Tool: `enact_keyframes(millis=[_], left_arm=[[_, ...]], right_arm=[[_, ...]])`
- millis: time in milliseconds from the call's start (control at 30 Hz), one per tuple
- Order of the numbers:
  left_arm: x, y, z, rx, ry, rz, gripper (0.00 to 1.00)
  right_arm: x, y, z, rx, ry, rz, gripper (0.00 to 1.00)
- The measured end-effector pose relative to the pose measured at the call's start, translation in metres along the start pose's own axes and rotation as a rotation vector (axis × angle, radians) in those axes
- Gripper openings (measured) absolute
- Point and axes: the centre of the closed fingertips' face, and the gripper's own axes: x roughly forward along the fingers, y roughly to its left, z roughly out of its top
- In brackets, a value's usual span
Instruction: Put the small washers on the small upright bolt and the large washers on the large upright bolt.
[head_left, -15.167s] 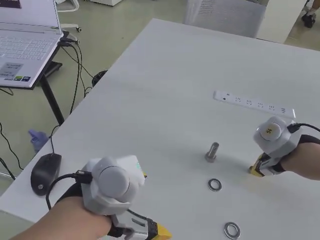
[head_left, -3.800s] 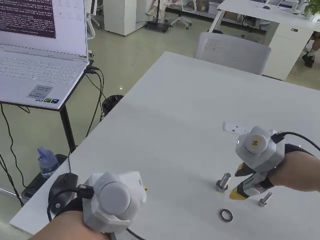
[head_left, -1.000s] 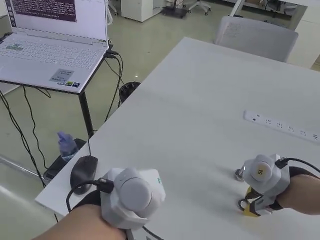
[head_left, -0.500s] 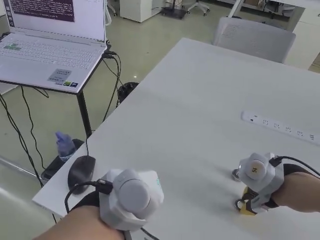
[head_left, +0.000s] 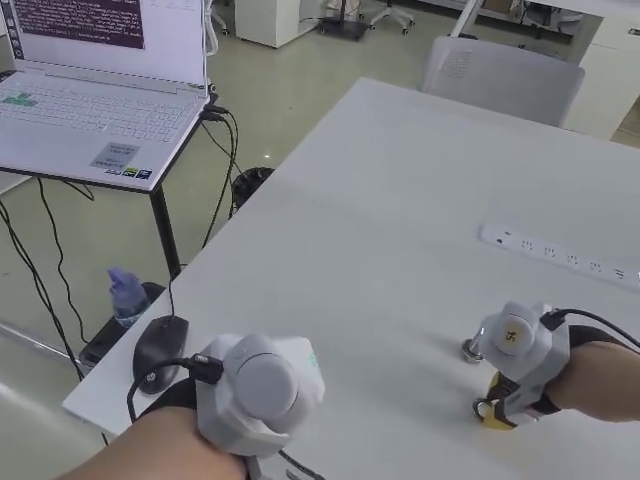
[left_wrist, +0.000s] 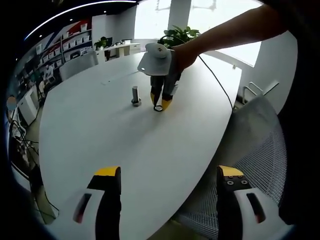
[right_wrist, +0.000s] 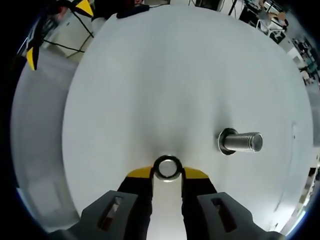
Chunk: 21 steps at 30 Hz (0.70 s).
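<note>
The right tool pinches a washer at its tips, just beside the upright bolt; the left tool gapes, released.

White counter. 1 white power strip lies flat on it, far right side. Black mouse sits at the near-left corner. Left of the counter: open laptop, screen lit, on a black stand, cables hanging off its right side. Blue bottle on the floor below. Grey chair at the far end. Mesh chair in the left gripper view.
</note>
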Motion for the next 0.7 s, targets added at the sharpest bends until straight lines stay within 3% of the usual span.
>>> enact_keyframes(millis=[367, 700], left_arm=[[0.003, 0.003, 0.006, 0.009, -0.013, 0.000, 0.79], [0.004, 0.003, 0.008, 0.028, -0.006, -0.003, 0.79]], right_arm=[[-0.031, -0.007, -0.009, 0.002, 0.023, -0.007, 0.21], [-0.062, -0.015, -0.001, 0.038, 0.002, -0.014, 0.21]])
